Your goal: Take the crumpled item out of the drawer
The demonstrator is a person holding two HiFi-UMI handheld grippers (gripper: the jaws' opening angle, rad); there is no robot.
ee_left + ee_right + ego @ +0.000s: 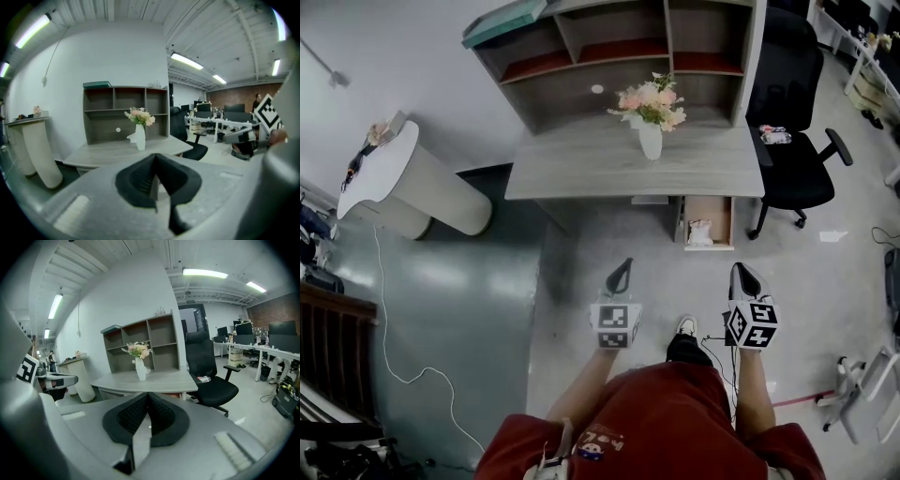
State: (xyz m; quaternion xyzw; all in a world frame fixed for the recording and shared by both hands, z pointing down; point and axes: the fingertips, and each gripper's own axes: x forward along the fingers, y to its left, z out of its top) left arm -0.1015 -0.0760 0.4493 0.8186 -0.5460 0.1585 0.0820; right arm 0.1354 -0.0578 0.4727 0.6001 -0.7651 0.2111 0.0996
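Note:
A drawer stands pulled open under the right end of the grey desk. Inside it lies a white crumpled item. My left gripper and right gripper hover side by side over the floor, well short of the desk, both shut with nothing between the jaws. In the left gripper view the black pads meet at their tips, with the desk beyond. In the right gripper view the pads also meet, and the drawer is hidden behind them.
A white vase of flowers stands on the desk before a shelf unit. A black office chair sits to the right of the drawer. A white curved stand is at the left, with a cable along the floor.

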